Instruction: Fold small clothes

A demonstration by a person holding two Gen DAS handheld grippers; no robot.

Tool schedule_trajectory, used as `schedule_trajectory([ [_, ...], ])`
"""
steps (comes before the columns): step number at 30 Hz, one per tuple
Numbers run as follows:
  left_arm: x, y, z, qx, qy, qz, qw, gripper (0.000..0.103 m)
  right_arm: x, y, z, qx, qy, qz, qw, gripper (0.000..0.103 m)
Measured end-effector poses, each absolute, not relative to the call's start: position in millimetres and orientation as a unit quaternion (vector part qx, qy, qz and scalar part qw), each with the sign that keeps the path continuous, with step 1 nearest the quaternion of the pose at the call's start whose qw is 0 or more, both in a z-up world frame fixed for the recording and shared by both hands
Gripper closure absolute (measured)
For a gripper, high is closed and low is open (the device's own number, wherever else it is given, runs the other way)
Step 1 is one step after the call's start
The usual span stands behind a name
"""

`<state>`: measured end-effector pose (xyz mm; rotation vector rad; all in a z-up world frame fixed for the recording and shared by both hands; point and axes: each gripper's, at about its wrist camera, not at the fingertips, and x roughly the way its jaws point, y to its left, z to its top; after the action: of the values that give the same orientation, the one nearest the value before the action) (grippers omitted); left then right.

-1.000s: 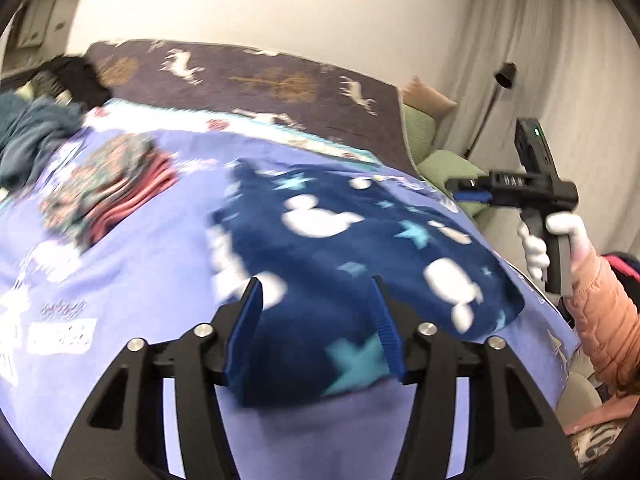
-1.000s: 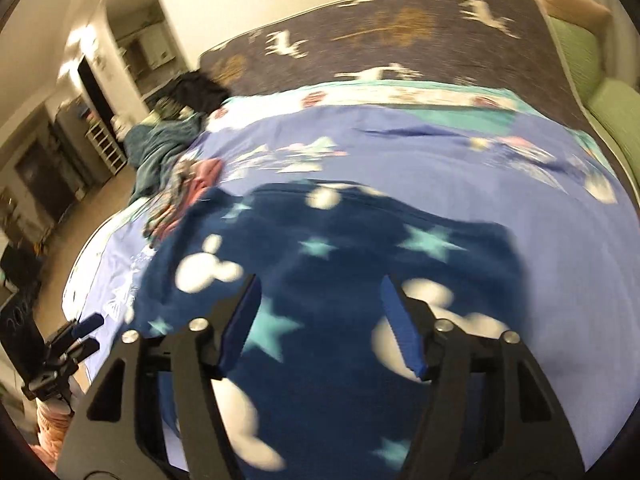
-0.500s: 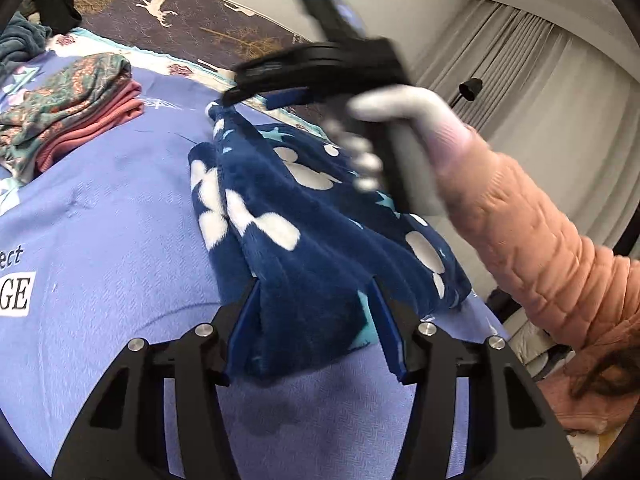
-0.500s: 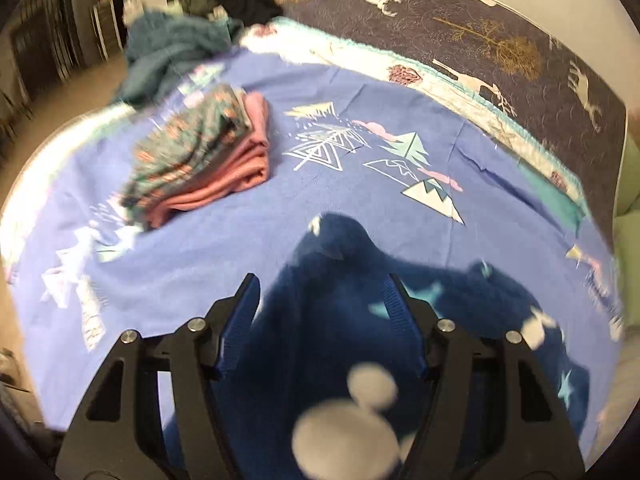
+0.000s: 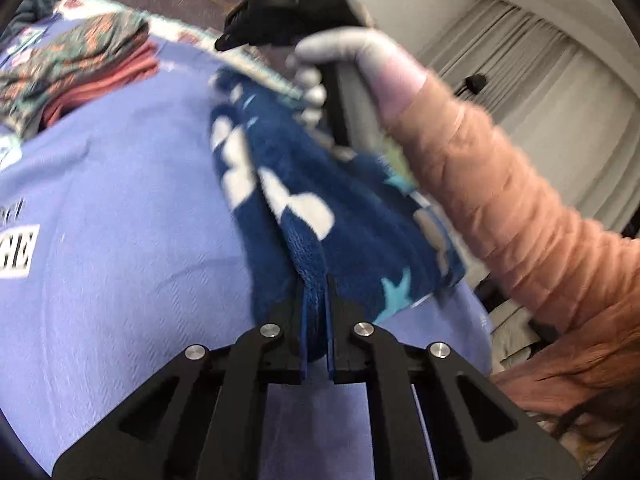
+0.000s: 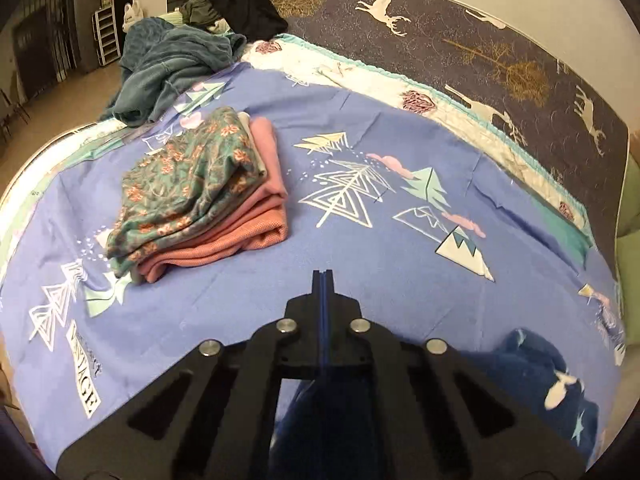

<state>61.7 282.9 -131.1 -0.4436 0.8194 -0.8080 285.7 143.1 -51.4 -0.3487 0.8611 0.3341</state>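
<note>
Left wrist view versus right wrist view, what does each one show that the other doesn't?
Only the left wrist view shows the gloved hand, the orange sleeve and the curtains. Only the right wrist view shows the teal blanket and the dark headboard cover. Both show the navy fleece garment, the folded stack and the blue bedspread.

Even indoor light, dimmer and warmer in the right view; motion blur smears the left view; fisheye edges darken.
</note>
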Motion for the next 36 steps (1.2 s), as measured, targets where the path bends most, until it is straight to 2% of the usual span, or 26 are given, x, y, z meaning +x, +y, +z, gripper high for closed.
schedule_trajectory([
  [3, 64.0, 285.3, -130.7, -0.217, 0.385, -0.377, 0.814, 0.096, 292.8, 137.7, -69.7, -0.146, 0.453, 0.17, 0.863, 0.103],
  [7, 61.5, 284.1, -130.2, -0.212, 0.385, -0.373, 0.817, 0.095, 272.8, 114.6, -49.1, -0.117, 0.438, 0.189, 0.871, 0.103],
  [8, 61.1, 284.0, -129.5, -0.21, 0.383, -0.374, 0.818, 0.094, 262.1, 108.2, -37.3, -0.126, 0.425, 0.193, 0.875, 0.099],
  [10, 62.0, 282.0, -129.9, -0.204, 0.383, -0.374, 0.819, 0.094, 247.9, 104.3, -23.2, -0.15, 0.405, 0.189, 0.882, 0.084],
  [11, 62.4, 280.1, -130.1, -0.2, 0.385, -0.374, 0.82, 0.094, 243.7, 100.8, -17.5, -0.163, 0.4, 0.184, 0.883, 0.071],
  [12, 62.6, 279.3, -131.4, -0.199, 0.385, -0.374, 0.82, 0.094, 244.2, 99.7, -17.5, -0.165, 0.409, 0.183, 0.879, 0.064],
  [14, 63.1, 279.1, -132.0, -0.195, 0.387, -0.371, 0.821, 0.094, 251.6, 97.2, -27.9, -0.148, 0.442, 0.2, 0.862, 0.064],
  [18, 62.5, 278.1, -131.7, -0.188, 0.388, -0.358, 0.828, 0.092, 276.1, 113.0, -100.9, -0.142, 0.527, 0.202, 0.813, 0.064],
  [20, 63.3, 279.5, -132.3, -0.19, 0.39, -0.354, 0.828, 0.092, 274.8, 121.8, -105.7, -0.156, 0.49, 0.186, 0.837, 0.064],
  [21, 62.8, 280.0, -131.9, -0.191, 0.39, -0.354, 0.828, 0.091, 274.5, 123.4, -100.8, -0.151, 0.486, 0.179, 0.842, 0.068],
  [23, 61.1, 282.3, -131.5, -0.191, 0.39, -0.352, 0.829, 0.088, 267.1, 115.7, -77.2, -0.112, 0.45, 0.181, 0.867, 0.07],
  [24, 60.0, 284.2, -130.7, -0.191, 0.389, -0.35, 0.831, 0.082, 261.3, 111.2, -66.6, -0.101, 0.433, 0.184, 0.876, 0.07],
  [25, 58.4, 287.6, -128.6, -0.187, 0.385, -0.344, 0.836, 0.072, 252.7, 105.5, -52.8, -0.095, 0.415, 0.185, 0.886, 0.069],
  [27, 56.1, 294.2, -124.4, -0.176, 0.375, -0.324, 0.85, 0.06, 226.6, 94.0, -24.3, -0.096, 0.383, 0.212, 0.894, 0.053],
  [30, 58.9, 308.8, -121.4, -0.185, 0.365, -0.311, 0.858, 0.06, 169.0, 79.1, -2.4, -0.135, 0.349, 0.256, 0.891, 0.037],
  [32, 63.6, 317.3, -121.4, -0.198, 0.362, -0.304, 0.859, 0.06, 129.3, 71.0, -4.0, -0.171, 0.335, 0.264, 0.888, 0.033],
  [36, 69.1, 316.9, -120.6, -0.202, 0.359, -0.307, 0.858, 0.059, 59.9, 43.4, -21.5, -0.207, 0.331, 0.258, 0.884, 0.033],
])
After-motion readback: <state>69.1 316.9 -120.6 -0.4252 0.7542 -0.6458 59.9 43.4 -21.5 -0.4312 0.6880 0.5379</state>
